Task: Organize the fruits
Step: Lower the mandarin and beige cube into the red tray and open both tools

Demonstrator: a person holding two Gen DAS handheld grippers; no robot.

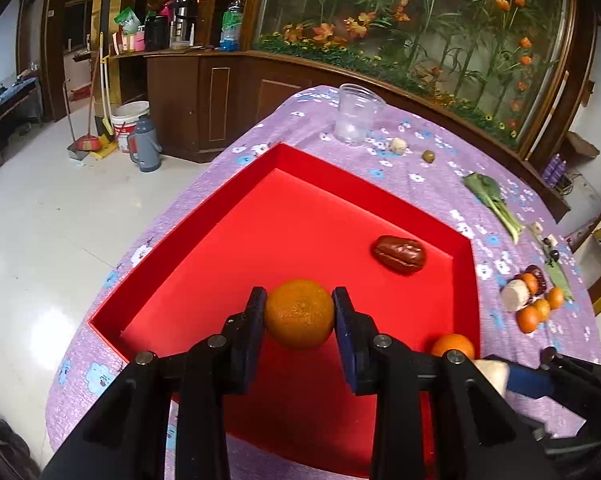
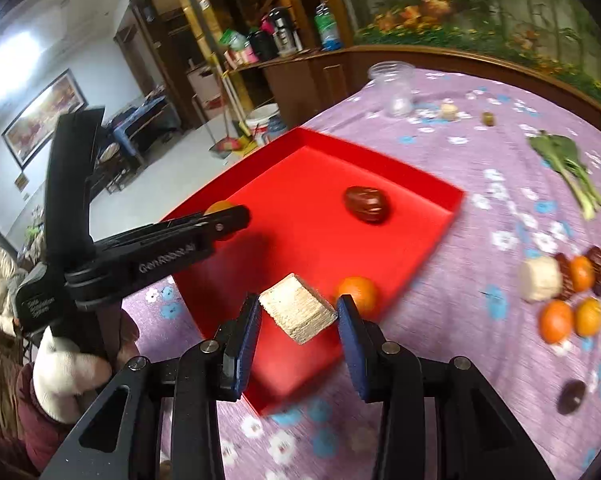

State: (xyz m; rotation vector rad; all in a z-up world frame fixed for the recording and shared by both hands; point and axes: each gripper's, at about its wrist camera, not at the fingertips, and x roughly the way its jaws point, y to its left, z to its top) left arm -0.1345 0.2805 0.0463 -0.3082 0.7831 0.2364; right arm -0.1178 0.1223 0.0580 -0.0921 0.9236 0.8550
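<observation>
My left gripper is shut on an orange mandarin and holds it over the red tray. The tray holds a red date and another mandarin. My right gripper is shut on a pale fibrous chunk above the tray's near corner. The date and the mandarin in the tray also show in the right wrist view. The left gripper with its mandarin shows there too.
On the purple flowered cloth lie a pile of mandarins, dates and a pale chunk, a dark date, a leafy green, a clear plastic cup, a small pale piece and an olive-coloured fruit.
</observation>
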